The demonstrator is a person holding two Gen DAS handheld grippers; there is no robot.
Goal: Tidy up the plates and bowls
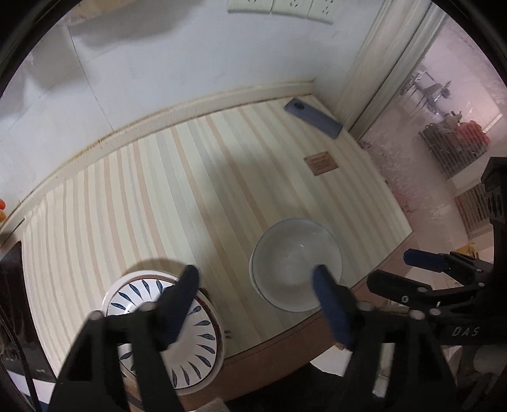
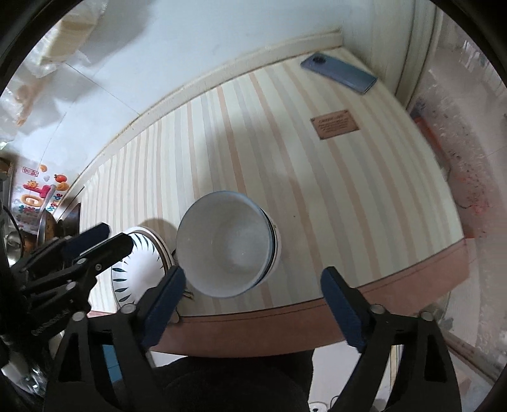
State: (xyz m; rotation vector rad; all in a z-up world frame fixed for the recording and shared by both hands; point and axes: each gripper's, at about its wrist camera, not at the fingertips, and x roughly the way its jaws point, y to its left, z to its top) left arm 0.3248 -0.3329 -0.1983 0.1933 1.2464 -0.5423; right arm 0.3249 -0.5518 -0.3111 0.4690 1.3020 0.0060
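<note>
While both tongs hang spread, empty — bowls (image 2: pixel 226 245) near counter (image 2: pixel 285 158) edge; a careless knock tips them off.

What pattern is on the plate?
White plate with dark blue leaf-shaped strokes radiating around the rim; clearest in the left wrist view.

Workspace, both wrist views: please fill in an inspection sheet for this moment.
Surface: striped table cover, brown front edge.
Job's things: white bowls nested; leaf-pattern plates stacked beside them.
Clutter: blue phone, brown card.
Grippers: left gripper and right gripper open, empty, above the dishes.
Cables: dark cord at the left edge.
Surroundings: white wall, wall sockets, stickers.
</note>
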